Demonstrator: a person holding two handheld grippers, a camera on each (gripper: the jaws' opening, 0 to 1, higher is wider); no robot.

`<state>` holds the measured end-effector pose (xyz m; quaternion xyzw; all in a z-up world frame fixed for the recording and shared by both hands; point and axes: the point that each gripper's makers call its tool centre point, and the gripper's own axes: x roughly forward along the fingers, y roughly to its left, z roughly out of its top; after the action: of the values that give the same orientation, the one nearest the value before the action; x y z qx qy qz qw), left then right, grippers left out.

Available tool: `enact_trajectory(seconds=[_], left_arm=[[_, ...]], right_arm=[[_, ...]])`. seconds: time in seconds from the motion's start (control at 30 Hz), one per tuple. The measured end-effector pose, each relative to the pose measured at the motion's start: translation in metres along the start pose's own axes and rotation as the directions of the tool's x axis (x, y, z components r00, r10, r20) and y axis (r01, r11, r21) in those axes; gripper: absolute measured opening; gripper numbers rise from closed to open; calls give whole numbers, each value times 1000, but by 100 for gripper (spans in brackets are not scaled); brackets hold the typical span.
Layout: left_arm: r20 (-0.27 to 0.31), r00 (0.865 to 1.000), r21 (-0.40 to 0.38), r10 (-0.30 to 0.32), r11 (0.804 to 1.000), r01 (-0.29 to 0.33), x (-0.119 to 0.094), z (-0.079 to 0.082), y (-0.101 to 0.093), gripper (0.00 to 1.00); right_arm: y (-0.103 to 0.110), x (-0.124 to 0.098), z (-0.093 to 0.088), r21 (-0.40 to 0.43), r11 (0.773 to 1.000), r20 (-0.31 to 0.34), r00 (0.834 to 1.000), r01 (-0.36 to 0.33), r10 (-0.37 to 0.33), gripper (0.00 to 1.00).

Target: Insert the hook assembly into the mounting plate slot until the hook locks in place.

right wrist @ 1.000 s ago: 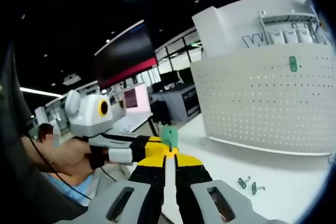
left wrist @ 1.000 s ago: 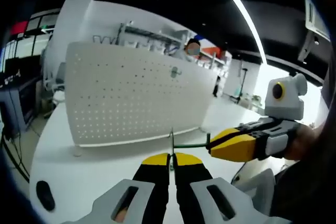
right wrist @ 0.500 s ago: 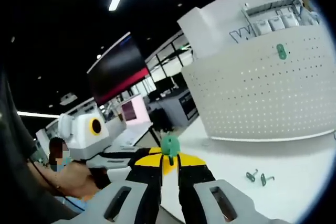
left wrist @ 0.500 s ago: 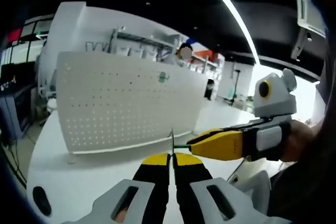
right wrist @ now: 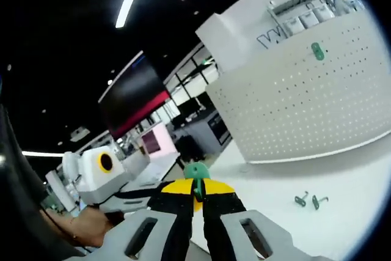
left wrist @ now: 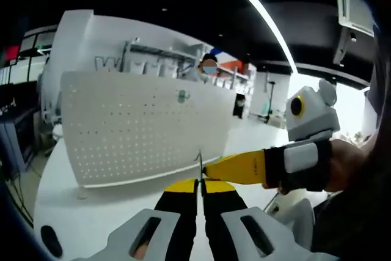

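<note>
Left gripper (left wrist: pixel 200 183): jaws pinched together on a thin metal pin (left wrist: pixel 200 163) standing up between the yellow tips, presumably the hook's wire part. Right gripper (left wrist: pixel 211 169) in from 3 o'clock in the left gripper view, yellow tip touching or just beside that pin, hand (left wrist: pixel 342 166) behind it.

In the right gripper view, right gripper (right wrist: pixel 197 189) clamped narrow on a green plastic piece (right wrist: pixel 196 171), rounded head poking out above the tips. Left gripper (right wrist: pixel 156 191) at 8 o'clock there, tips meeting the right one's. Looks like hook and green plate being mated mid-air; whether the pin is seated in the slot, cannot tell — joint hidden by the jaws.

Progress, as a judgement: both parts in hand and brought together, insertion under way at best, lock not confirmed. Left to do: push home until it catches, then check it holds.

Further out on the white table (right wrist: pixel 342 181), two small loose hooks (right wrist: pixel 308 200) at 4 o'clock in the right gripper view, lying side by side, well apart from the grippers.

Beyond, white pegboard (left wrist: pixel 140 126) standing upright on the table, one green plate (left wrist: pixel 182 95) already mounted near its top edge at 12 o'clock in the left gripper view.

Task part look: green piece small, smooth, matte plastic; pin thin, grey, straight where visible.
</note>
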<state>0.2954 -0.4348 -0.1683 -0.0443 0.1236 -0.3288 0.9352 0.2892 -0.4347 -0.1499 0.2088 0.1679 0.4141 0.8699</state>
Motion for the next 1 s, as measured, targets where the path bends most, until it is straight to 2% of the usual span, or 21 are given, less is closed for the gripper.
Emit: enact_trajectory(seconds=[0.17, 0.33, 0.8, 1.0], left_arm=[[-10, 1000, -12, -4, 1000, 4, -1, -3, 0, 2], [-3, 1000, -21, -8, 1000, 8, -2, -2, -1, 2], [-6, 1000, -37, -16, 999, 15, -6, -7, -2, 3], [0, 1000, 3, -31, 1000, 31, -8, -11, -4, 4]], right_arm=[[0, 0, -3, -40, 999, -1, 1000, 23, -23, 1], [1, 0, -1, -56, 998, 6, 1000, 31, -30, 1], [3, 0, -7, -83, 996, -21, 999, 32, -34, 0], [5, -1, -11, -115, 993, -39, 999, 28, -33, 0]])
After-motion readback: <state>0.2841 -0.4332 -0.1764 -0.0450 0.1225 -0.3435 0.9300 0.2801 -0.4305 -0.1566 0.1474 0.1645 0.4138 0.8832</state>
